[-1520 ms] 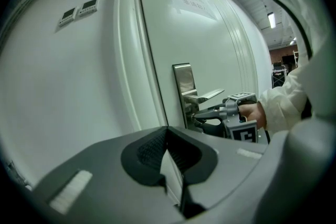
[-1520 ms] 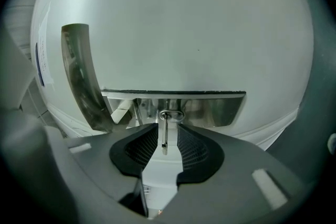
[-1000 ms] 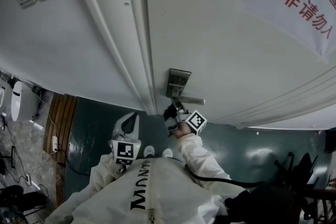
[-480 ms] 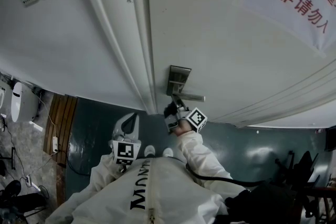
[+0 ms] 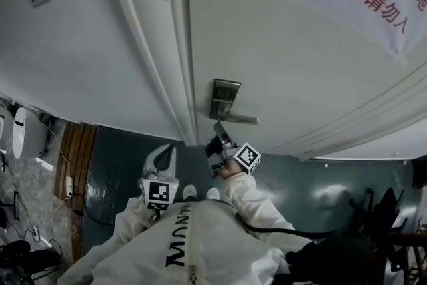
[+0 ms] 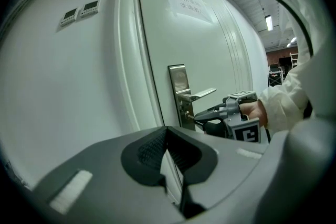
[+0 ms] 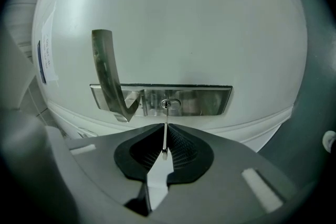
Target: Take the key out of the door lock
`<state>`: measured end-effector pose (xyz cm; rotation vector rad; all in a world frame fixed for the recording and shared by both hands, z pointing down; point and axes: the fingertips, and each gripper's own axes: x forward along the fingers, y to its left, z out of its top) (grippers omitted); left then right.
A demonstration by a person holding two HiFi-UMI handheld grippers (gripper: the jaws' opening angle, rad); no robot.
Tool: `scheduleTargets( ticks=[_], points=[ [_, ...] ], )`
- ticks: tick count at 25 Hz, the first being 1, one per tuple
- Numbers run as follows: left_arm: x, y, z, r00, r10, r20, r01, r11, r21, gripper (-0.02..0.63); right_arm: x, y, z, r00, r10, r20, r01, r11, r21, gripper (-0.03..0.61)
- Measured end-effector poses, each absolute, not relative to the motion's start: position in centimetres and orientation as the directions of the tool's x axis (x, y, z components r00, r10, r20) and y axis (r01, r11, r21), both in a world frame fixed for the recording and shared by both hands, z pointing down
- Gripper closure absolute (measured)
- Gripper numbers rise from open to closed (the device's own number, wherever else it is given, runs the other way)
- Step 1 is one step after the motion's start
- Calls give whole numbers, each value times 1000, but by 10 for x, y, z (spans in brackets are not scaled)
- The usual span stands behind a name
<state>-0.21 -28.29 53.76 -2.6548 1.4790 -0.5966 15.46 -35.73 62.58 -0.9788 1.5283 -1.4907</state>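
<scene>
Nearly out: key pinched, its tip at the keyhole

Most of the job looks done to me. My right tongs (image 7: 165, 131) have the key (image 7: 166, 115) by its head. The blade runs edge-on from the pads straight to the keyhole (image 7: 169, 104) in the middle of the lock plate (image 7: 205, 100). Almost the whole blade shows in the open between my pads and the plate, so I judge it drawn nearly clear. Whether the very tip sits inside the keyhole or just off it, I cannot tell. What is left, as I see it, is the last bit of pull straight away from the lock plate, with the blade kept in line so it doesn't bind.

The right tongs are nearly closed, with only a narrow gap, and the ribbed pads press the flat key from both sides. They touch nothing else. The door handle (image 7: 107, 76), beside the keyhole on the same plate, is free of them, and the tips stand a little off the plate.

My left tongs (image 6: 167, 134) hang well back from the lock plate, low and off to one side. Their pads are together with nothing between them, and they take no part.
</scene>
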Motion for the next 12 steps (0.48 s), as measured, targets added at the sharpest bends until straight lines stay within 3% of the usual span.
scheduleTargets(
  ticks=[5,12],
  points=[
    [-1,-279,538,477,-824,307,-806,-549,-221,614,156,-350,624,-411,-912,-4,-66,35,-997,557],
    [2,-277,539,487,-818,304,-801,-558,-217,614,154,-340,608,-450,-892,46,-312,108,-944,557]
  ],
)
